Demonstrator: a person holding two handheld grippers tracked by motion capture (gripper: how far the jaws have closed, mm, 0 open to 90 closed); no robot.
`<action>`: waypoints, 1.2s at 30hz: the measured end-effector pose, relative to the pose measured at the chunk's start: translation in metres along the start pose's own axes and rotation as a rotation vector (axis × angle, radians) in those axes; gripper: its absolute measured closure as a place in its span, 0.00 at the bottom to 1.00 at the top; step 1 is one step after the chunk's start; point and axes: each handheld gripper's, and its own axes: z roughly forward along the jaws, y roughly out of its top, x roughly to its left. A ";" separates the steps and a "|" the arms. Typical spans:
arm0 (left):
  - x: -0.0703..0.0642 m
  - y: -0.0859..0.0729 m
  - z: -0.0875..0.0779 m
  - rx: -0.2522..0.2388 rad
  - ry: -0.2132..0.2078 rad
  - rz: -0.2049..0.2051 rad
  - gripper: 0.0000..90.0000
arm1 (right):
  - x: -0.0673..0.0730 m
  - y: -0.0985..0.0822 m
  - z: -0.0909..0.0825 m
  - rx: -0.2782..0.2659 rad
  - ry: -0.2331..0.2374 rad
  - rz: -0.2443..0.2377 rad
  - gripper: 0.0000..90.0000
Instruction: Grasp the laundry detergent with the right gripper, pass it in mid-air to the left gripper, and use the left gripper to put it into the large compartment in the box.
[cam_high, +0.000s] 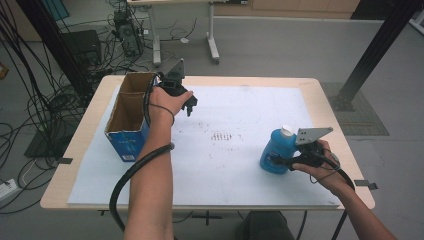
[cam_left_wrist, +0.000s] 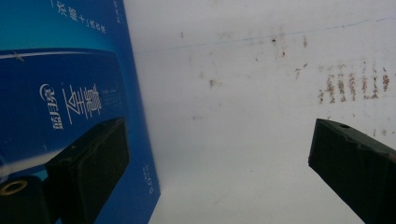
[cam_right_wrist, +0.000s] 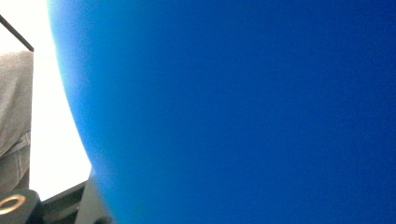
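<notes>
- The blue bottle (cam_high: 274, 152) with its white cap (cam_high: 286, 131) stood upright on the white mat (cam_high: 240, 165), toward the right side of the table (cam_high: 327, 107).
- The right tool (cam_high: 279, 161) came at the bottle from the right, low on its body, with its jaws pinching the bottle's sides; the person's right hand (cam_high: 320, 162) held it, and a grey 3-cornered plate (cam_high: 312, 134) sat on top of it.
- In the right gripper view the bottle's blue wall (cam_right_wrist: 243, 107) lay pressed close against the camera, blurred, with a strip of the bright mat (cam_right_wrist: 56, 154) at the left edge.
- The left tool (cam_high: 190, 106) hung over the mat on the far left part of the table, just beside the blue cardboard box (cam_high: 131, 117), held by the person's left hand (cam_high: 167, 102).
- In the left gripper view its 2 jaws stood spread wide with nothing between them; 1 jaw lay in front of the box's printed blue side (cam_left_wrist: 65, 93), the other over bare mat (cam_left_wrist: 233, 140).
- The box stood open-topped, its brown inside split into 2 compartments, well apart from the bottle.
- Rows of small brownish marks (cam_high: 221, 136) stained the mat between the box and the bottle.
- A black cable (cam_high: 131, 172) trailed from the left tool along the forearm and off the near edge of the table.
</notes>
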 end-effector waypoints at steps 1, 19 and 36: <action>0.000 0.000 -0.001 -0.001 0.000 -0.001 0.06 | 0.000 0.000 0.000 0.000 0.000 0.001 0.47; 0.000 0.000 -0.006 -0.007 0.006 -0.004 0.06 | 0.000 0.000 0.000 0.001 0.000 0.005 0.47; 0.001 0.000 -0.008 -0.013 0.008 -0.007 0.07 | -0.001 0.000 0.000 0.001 0.003 0.003 0.49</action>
